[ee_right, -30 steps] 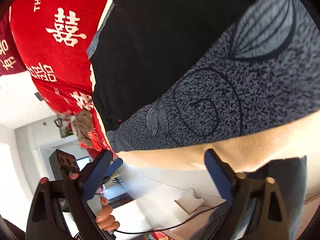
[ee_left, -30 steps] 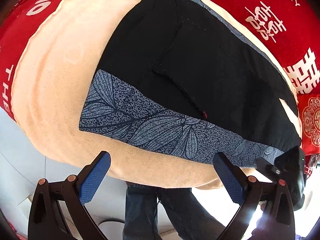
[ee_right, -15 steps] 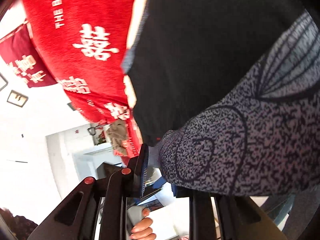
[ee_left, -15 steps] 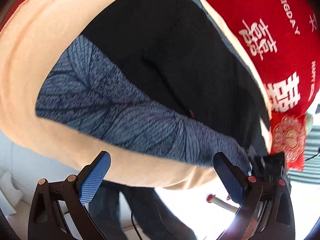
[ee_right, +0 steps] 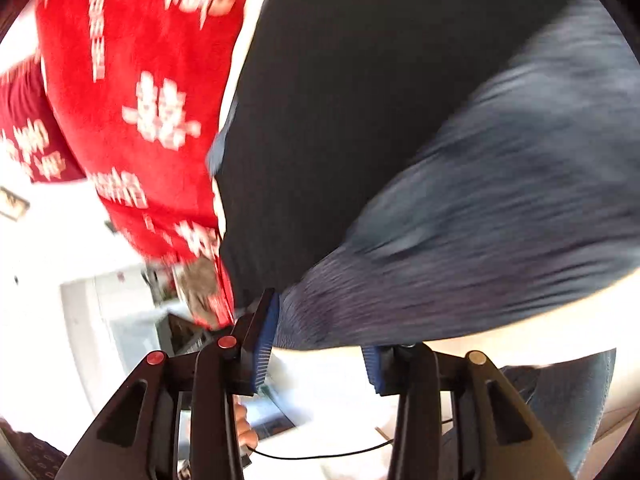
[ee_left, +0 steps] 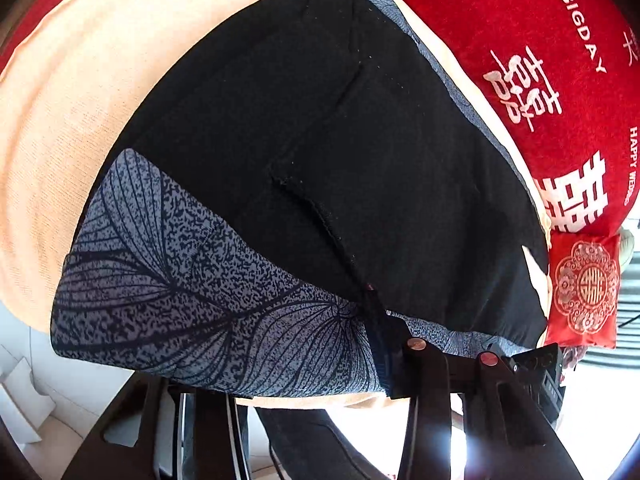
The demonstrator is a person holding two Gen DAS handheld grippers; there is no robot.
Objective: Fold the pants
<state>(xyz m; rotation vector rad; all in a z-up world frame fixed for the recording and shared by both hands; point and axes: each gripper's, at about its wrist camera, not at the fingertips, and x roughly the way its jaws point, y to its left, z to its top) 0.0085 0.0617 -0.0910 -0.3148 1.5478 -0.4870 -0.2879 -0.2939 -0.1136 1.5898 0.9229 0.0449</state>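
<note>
Black pants (ee_left: 360, 160) with a blue leaf-print waistband (ee_left: 200, 300) lie flat on a cream cloth. My left gripper (ee_left: 320, 352) is closing on the waistband's near edge. The band drapes over its left finger, and the right pad (ee_left: 380, 352) presses against the cloth. At the band's far right end sits the black body of the other gripper (ee_left: 536, 364). The right wrist view is blurred. There my right gripper (ee_right: 318, 344) is opening, with the waistband's end (ee_right: 320, 320) between its pads (ee_right: 264, 344). The black pants (ee_right: 360, 120) fill the view above.
The cream cloth (ee_left: 80, 100) rounds off at the near edge. Behind it lies a red blanket (ee_left: 540, 60) with white characters, and a red pouch (ee_left: 584, 288) sits at the right. A person's jeans (ee_left: 304, 440) stand below the edge. A thin cable (ee_right: 320, 456) runs under the right gripper.
The left jaws went from wide open to closed on the waistband's edge. The right jaws shut on the band's end, then parted somewhat, and the right hand shifted sideways.
</note>
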